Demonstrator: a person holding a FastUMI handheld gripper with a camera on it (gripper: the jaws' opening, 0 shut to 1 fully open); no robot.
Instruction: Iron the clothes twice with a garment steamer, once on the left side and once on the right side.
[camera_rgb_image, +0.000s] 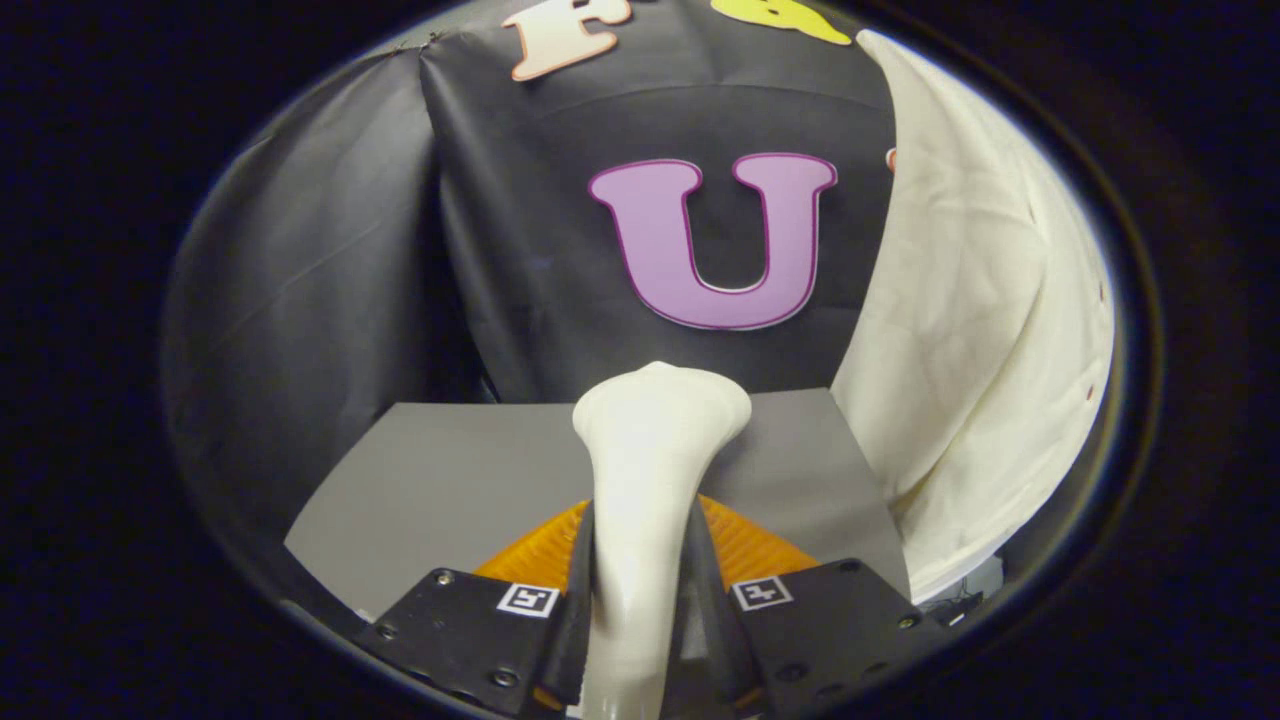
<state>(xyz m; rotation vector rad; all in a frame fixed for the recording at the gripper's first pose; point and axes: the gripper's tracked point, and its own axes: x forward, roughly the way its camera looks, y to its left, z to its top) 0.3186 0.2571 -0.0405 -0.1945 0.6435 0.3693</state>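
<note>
Steamer (650, 470) handle base hidden between tongs (640, 620); garment (980, 330) cut off.

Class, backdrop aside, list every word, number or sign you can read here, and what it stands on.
No readable words or numbers.
Square markers on the gripper: black-and-white patterns, not text.
Steamer, clamped between both fingers: no writing.
Cream garment hanging beyond: no writing.

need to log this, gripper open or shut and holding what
gripper: shut on the garment steamer, both fingers pressing its handle.
</note>
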